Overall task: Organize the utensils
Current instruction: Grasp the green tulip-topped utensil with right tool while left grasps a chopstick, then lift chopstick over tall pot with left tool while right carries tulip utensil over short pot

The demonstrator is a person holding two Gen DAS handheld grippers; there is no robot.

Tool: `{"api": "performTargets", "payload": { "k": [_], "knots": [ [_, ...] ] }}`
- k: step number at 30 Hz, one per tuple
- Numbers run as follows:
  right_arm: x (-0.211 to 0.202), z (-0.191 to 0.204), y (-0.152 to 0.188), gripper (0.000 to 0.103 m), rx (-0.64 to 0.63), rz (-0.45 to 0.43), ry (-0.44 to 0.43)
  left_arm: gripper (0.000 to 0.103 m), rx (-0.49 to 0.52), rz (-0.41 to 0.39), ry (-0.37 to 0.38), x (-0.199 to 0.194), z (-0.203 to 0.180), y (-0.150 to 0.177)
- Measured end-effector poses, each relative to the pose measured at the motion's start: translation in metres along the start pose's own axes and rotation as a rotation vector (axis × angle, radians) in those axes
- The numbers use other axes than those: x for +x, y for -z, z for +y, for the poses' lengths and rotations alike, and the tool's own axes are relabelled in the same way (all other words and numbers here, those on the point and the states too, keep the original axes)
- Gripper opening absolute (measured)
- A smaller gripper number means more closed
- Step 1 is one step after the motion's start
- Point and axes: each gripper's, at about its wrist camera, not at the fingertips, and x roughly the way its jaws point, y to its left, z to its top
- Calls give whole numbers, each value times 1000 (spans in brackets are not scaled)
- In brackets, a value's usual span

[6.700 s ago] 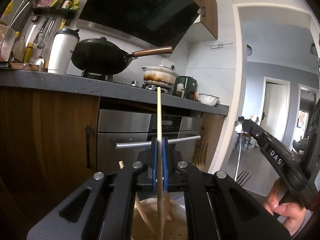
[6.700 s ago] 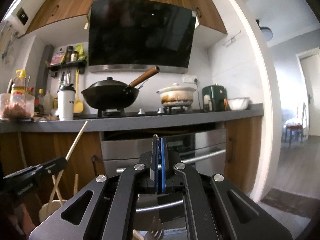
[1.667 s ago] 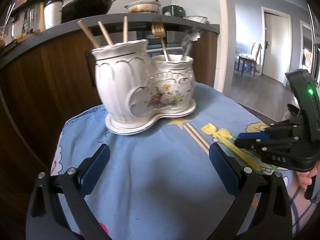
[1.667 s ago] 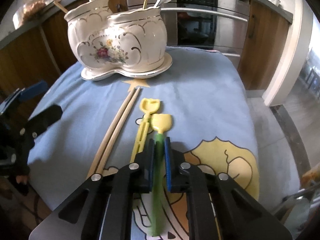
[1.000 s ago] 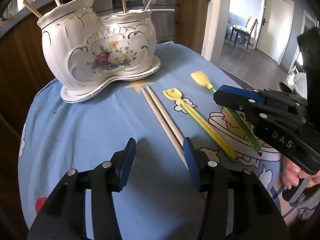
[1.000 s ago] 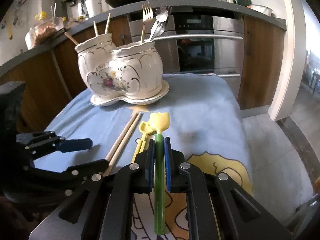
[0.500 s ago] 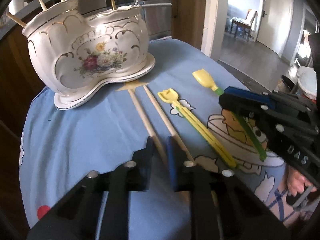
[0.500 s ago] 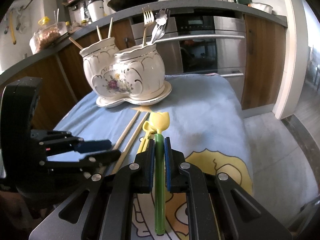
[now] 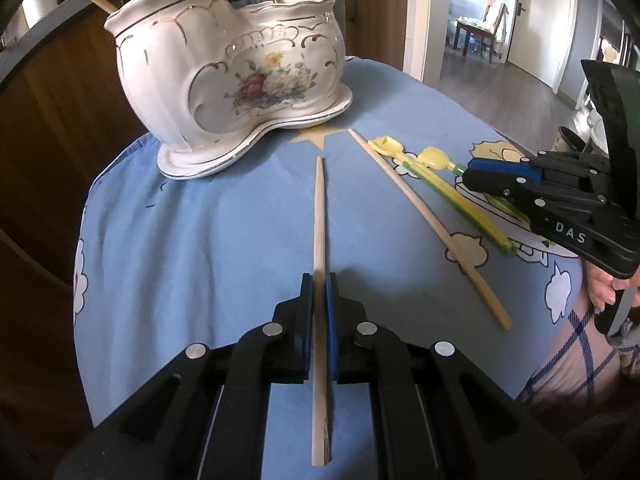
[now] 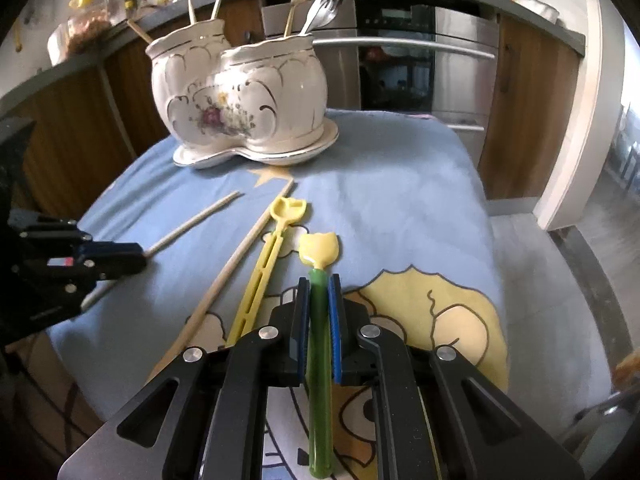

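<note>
Utensils part sorted: forks, sticks in ceramic holder (image 9: 240, 80) far left. Left gripper (image 9: 319, 292) clamped on chopstick (image 9: 319, 216), right gripper (image 10: 319, 292) on green spoon (image 10: 320, 340). Second chopstick (image 9: 424, 216), yellow spoon (image 10: 268, 264) left on cloth.

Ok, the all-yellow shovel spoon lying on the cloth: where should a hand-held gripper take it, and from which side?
Grip the yellow shovel spoon mid-handle, from above, jaws across its width. It lies flat; the slotted handle is narrow, with a chopstick close alongside, so keep the pads tight.
</note>
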Motion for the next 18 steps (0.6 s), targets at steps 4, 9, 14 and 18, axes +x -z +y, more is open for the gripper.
{"api": "performTargets", "payload": {
  "k": [4,9,14,18],
  "knots": [
    [1,2,0,11,-4,2,11,8,-17,-19,11,2,2,-3],
    [0,4,1,10,-10,-10,17,6,-30,-49,28,2,6,3],
    [-15,0,-6,10,25,-77,-13,6,-33,-97,46,-3,15,4],
    [-34,1,-18,10,44,-168,-46,6,-28,-229,59,-28,24,3]
  ]
}}
